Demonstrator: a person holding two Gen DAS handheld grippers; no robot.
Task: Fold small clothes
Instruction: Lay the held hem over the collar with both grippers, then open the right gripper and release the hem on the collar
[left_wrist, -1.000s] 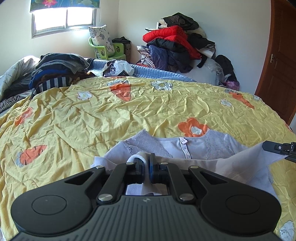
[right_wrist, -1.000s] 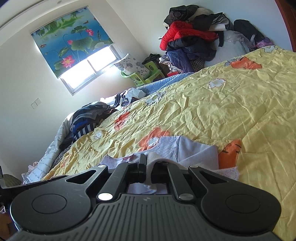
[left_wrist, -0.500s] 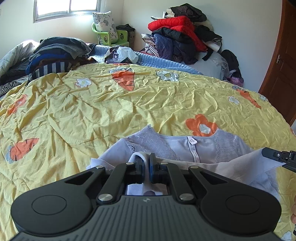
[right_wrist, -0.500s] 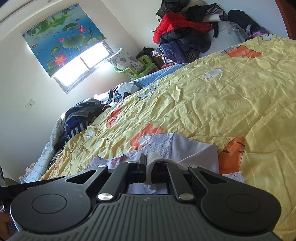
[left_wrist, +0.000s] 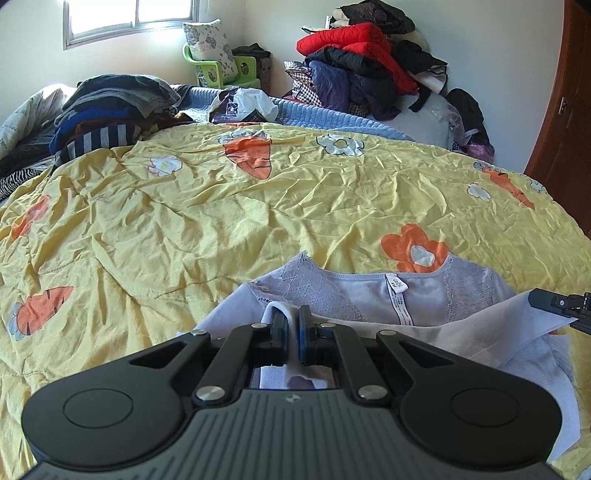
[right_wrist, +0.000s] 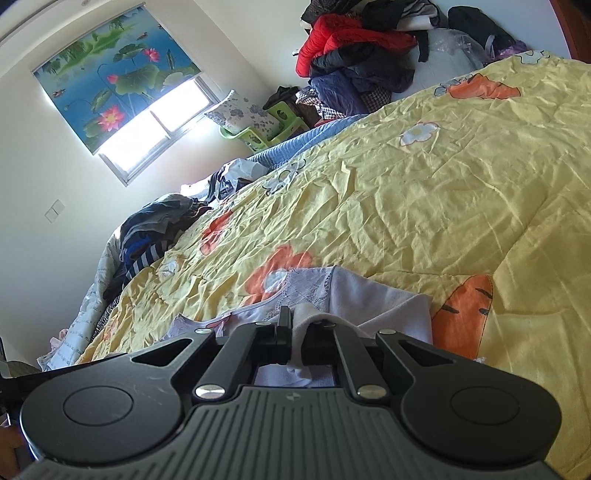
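Note:
A pale lilac top with lace shoulders lies on the yellow bedspread, neckline and label facing me. My left gripper is shut on a fold of its white hem, lifted over the garment's lower part. In the right wrist view the same lilac top lies spread under my right gripper, which is shut on another bunch of the hem. The right gripper's tip shows at the left wrist view's right edge, with the hem stretched between the two grippers.
The yellow bedspread with carrot and flower prints covers the bed. A stack of folded dark clothes sits far left, a heap of jackets at the back wall, a green chair with a pillow, a brown door right.
Both grippers have moved forward and slightly down with the hem, drawing it up over the top; more of the lace neckline now sits close in front of them.

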